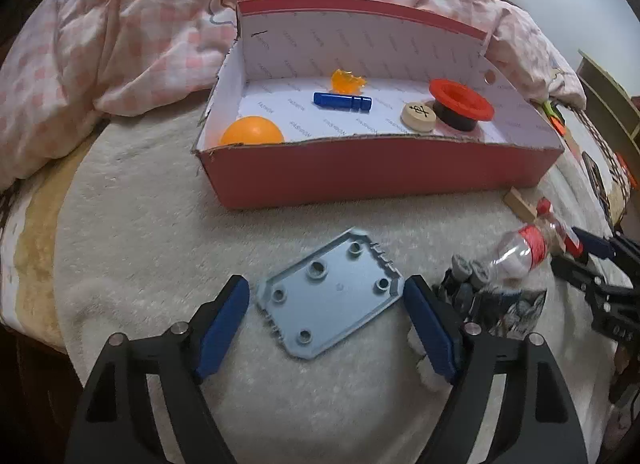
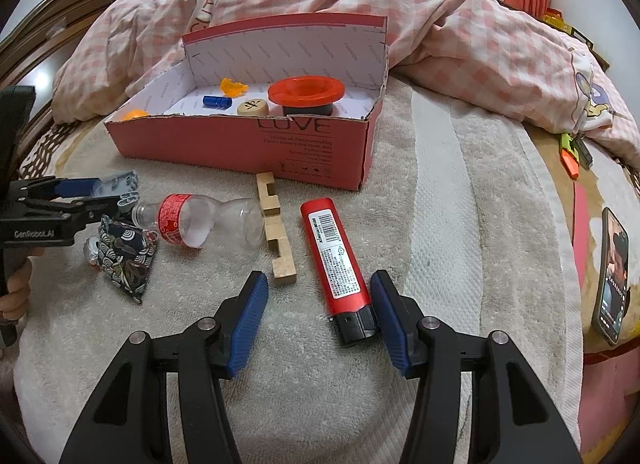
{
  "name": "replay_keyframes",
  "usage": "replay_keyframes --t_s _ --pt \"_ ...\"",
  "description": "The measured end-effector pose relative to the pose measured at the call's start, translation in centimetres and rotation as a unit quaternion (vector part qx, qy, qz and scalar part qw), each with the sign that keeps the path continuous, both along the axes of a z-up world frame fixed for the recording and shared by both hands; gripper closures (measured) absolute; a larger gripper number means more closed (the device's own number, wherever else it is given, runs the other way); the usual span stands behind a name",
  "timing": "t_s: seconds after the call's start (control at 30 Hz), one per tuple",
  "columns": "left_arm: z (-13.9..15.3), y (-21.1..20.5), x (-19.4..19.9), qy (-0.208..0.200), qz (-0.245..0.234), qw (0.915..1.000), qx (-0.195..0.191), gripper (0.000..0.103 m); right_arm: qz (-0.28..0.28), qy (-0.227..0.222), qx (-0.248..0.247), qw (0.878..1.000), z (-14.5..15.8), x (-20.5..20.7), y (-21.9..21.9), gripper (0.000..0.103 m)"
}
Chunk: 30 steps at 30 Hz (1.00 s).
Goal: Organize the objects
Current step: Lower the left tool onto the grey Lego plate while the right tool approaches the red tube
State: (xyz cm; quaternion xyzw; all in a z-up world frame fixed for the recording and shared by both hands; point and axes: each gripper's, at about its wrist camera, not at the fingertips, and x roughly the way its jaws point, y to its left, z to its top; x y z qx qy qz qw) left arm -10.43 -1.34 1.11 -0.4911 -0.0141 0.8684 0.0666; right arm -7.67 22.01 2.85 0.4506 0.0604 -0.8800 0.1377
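Left wrist view: left claw (image 1: 326, 310) spread wide, straddling grey plate (image 1: 330, 296) flat on bed's towel (image 1: 140, 224); pads clear of plate's edges, nothing held. Plate's long axis runs diagonally across gap. Red box (image 1: 380, 172) lies straight beyond.

Right wrist view: right claw (image 2: 320, 310) half apart, empty; red lighter (image 2: 338, 260) lies lengthwise between pads, black end near right pad. Contact unclear. Left claw nearer plate.

A matt grey plastic plate (image 1: 330, 296) lies on fuzzy cream towelling (image 1: 160, 232) near a matt red cardboard box (image 1: 360, 176) and a clear glossy plastic bottle (image 2: 208, 224).
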Motion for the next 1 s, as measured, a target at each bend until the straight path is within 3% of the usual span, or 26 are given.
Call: replay_keyframes --t_s 0.37,0.57,0.6,1.0 --pt "-0.7 1.1 -0.5 -0.002 0.040 0.9990 -0.022 0.017 0.001 0.003 -0.011 1.000 0.0 -0.8 0.1 0.047" --pt "-0.5 1.0 0.1 0.007 0.030 0.9992 -0.026 0.027 -0.021 0.013 -0.007 1.000 0.1 -0.6 0.7 0.067" --pt "-0.4 0.9 0.4 0.010 0.027 0.9993 -0.025 0.030 -0.023 0.011 -0.015 1.000 0.2 -0.7 0.9 0.067" --pt "0.7 -0.5 2.3 0.020 0.014 0.9996 -0.011 0.031 -0.028 0.023 -0.038 0.999 1.2 0.6 1.1 0.071"
